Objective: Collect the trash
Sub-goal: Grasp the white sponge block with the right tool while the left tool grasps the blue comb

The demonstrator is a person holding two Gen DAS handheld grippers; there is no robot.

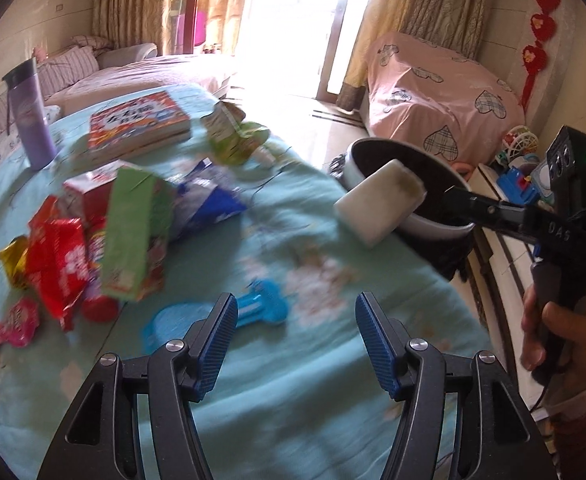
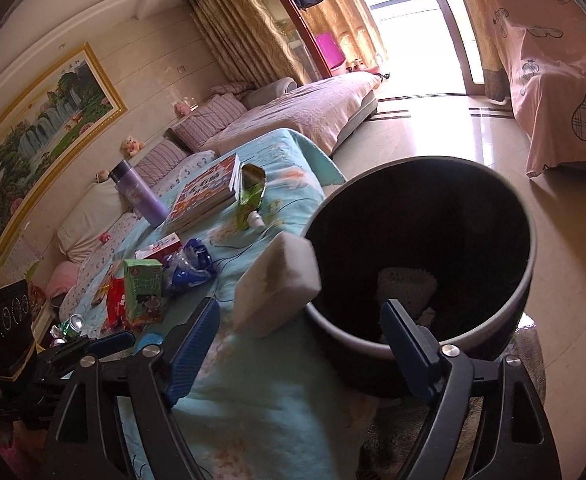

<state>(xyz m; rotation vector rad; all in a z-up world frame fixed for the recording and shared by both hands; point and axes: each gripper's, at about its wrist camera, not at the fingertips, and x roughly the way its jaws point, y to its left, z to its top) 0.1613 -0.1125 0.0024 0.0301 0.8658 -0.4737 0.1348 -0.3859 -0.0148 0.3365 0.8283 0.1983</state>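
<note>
The white block (image 2: 277, 284) hangs beyond the spread right claw (image 2: 301, 344), untouched.

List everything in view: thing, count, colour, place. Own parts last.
white block: 1, white with a greenish stain, in the air at the bin's rim, touching no fingers
bin: 1, black inside, pale rim, on the floor beside the table
tablecloth: 1, light blue, floral, over the table
green carton: 1, upright among the wrappers
red wrappers: several, near the carton
blue-white bag: 1, crumpled, mid-table
green packet: 1, torn open, by the book
book: 1, red cover, far end
flask: 1, purple, upright, far corner
blue toy: 1, flat, near edge
left gripper: open, empty
right gripper: open, empty
hand: 1, on the right gripper's handle
</note>
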